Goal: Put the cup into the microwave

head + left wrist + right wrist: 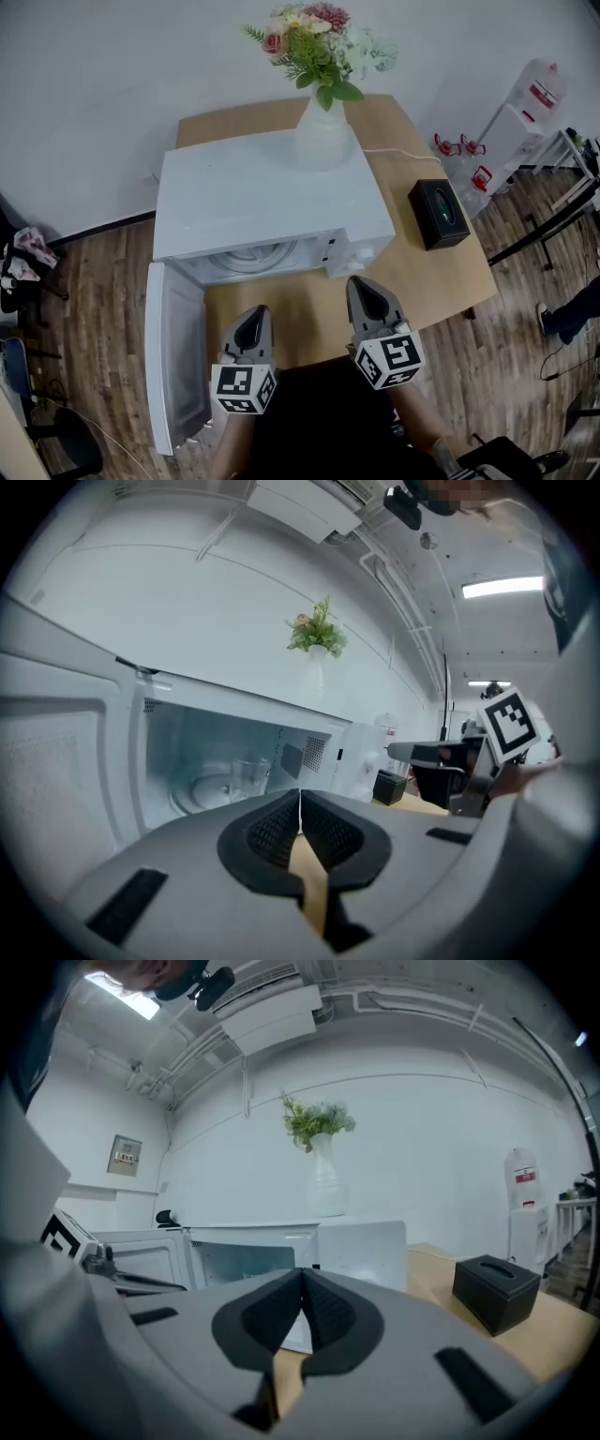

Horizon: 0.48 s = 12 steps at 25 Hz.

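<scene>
The white microwave (272, 202) stands on the wooden table (441, 281) with its door (173, 366) swung open to the left. A clear glass cup (248, 775) stands upright on the turntable inside the cavity, seen in the left gripper view. My left gripper (251, 314) is held in front of the open cavity, apart from the cup; its jaws are shut with nothing between them. My right gripper (361, 281) hangs beside it near the microwave's front right corner, also shut and empty. Both point roughly level at the microwave (281, 1251).
A white vase of flowers (322, 131) stands on top of the microwave. A black tissue box (438, 214) lies on the table to the right, with a white cable behind it. Chairs and a rack stand on the wood floor around the table.
</scene>
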{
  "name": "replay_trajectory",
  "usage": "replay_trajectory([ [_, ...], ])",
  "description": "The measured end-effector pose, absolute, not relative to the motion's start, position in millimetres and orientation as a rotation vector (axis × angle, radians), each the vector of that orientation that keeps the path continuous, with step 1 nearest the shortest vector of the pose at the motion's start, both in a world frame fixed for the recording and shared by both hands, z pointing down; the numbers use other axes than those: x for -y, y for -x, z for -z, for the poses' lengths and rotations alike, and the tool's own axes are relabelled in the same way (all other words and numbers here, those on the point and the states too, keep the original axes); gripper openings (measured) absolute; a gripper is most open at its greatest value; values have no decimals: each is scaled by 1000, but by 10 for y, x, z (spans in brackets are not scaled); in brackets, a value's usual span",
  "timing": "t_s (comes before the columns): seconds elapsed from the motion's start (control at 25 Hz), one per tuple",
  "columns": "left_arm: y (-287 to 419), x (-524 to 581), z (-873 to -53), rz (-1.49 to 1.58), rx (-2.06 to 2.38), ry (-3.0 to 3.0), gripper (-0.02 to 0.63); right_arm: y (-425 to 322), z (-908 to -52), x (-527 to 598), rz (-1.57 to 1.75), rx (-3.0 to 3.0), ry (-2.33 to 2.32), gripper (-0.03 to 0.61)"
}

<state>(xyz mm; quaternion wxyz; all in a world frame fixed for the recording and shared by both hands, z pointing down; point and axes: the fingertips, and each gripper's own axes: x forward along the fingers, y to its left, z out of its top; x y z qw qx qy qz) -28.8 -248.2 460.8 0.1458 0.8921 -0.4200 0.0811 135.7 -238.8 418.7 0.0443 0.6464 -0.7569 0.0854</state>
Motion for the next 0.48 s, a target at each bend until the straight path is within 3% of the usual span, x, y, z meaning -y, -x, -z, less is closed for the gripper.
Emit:
replay_trajectory([
  [0.48, 22, 2491, -4482, -245, 1207, -2603, 5, -1713, -4198, 2189, -353, 2353, -1968, -8],
])
